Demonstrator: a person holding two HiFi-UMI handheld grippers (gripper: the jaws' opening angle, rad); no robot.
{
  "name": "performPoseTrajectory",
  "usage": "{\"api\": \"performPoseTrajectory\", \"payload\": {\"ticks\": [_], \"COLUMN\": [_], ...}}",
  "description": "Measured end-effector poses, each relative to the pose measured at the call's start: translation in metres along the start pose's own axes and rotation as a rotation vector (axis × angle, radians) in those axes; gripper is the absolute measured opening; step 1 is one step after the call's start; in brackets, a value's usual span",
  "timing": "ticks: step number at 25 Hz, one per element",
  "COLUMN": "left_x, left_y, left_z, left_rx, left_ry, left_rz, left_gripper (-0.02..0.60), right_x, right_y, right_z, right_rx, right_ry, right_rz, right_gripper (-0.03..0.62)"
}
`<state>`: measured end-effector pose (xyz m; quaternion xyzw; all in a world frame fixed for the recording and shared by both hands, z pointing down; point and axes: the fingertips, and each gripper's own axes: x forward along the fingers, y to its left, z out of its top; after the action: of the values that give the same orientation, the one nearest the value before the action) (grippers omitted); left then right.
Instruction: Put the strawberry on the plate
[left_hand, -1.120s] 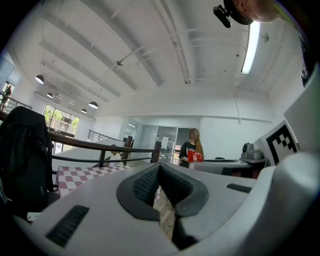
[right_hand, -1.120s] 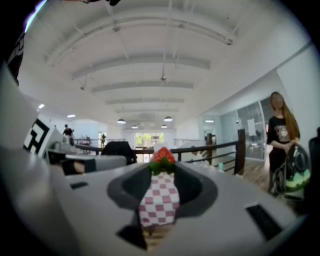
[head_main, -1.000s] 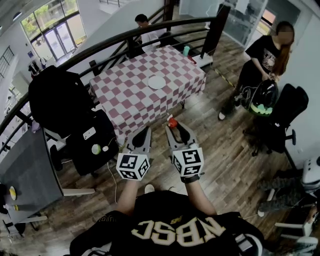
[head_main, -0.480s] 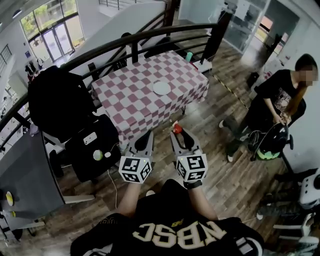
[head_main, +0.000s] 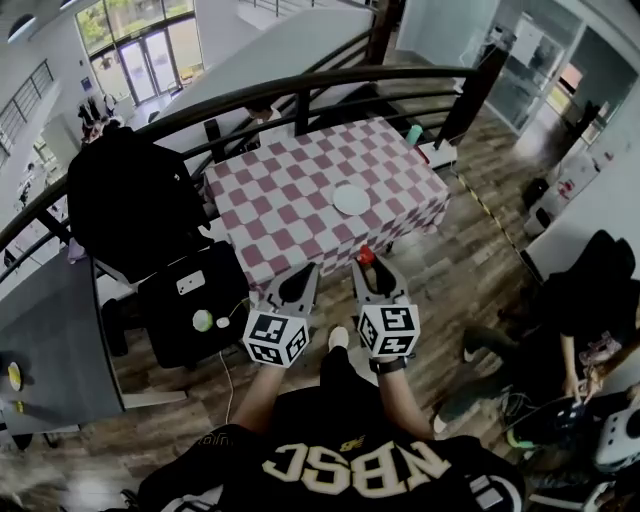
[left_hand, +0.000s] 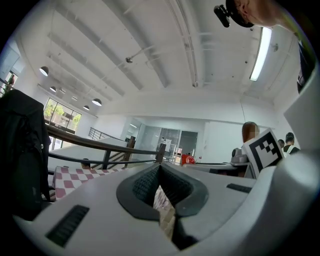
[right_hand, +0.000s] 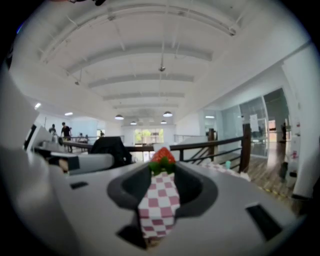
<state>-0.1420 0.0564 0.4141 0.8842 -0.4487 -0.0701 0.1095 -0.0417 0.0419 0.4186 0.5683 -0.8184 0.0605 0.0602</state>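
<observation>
A white plate (head_main: 351, 199) lies on the red-and-white checked table (head_main: 290, 200), right of its middle. My right gripper (head_main: 365, 263) is shut on a red strawberry (head_main: 366, 255) with green leaves, held just off the table's near edge, well short of the plate. In the right gripper view the strawberry (right_hand: 162, 156) sits pinched at the jaw tips. Beside it on the left, my left gripper (head_main: 303, 276) hangs with its jaws together and nothing between them. In the left gripper view the left gripper (left_hand: 160, 169) has its pads closed at the tip.
A black chair draped with dark cloth (head_main: 125, 195) and a black bag (head_main: 190, 300) stand left of the table. A dark railing (head_main: 300, 90) runs behind the table. A teal cup (head_main: 414, 134) stands at its far right corner. A person (head_main: 590, 320) sits at the right.
Both grippers have come closer to the table's near edge, the strawberry still held. The table and plate now sit further right in view, and the person at the right is lower in the frame.
</observation>
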Motion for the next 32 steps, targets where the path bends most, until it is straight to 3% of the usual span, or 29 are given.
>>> {"api": "performPoseTrajectory", "payload": {"ticks": [6,13,19,23,32], "left_x": [0.08,0.168,0.229,0.245,0.276], "left_y": [0.041,0.045,0.043,0.05,0.066], "left_z": [0.029,0.037,0.018,0.01,-0.038], "left_rx": [0.051,0.102,0.029,0.013,-0.033], "left_ry": [-0.012,-0.012,0.041,0.041,0.153], "left_rz": [0.068,0.048,-0.008,0.037,0.089], "left_gripper": [0.009,0.009,0.009,0.009,0.009], "right_x": [0.086,0.148,0.181,0.192,0.221], "right_y": [-0.04,-0.093,-0.141,-0.163,-0.183], "right_z": [0.04,0.063,0.065,0.047,-0.002], "right_rx": [0.002,-0.001,0.004,0.04,0.114], "right_ry": [-0.057,-0.084,-0.089,-0.06,0.05], "right_rz": [0.073,0.095,0.102,0.104,0.131], "right_gripper": [0.146,0.146,0.146,0.146,0.146]}}
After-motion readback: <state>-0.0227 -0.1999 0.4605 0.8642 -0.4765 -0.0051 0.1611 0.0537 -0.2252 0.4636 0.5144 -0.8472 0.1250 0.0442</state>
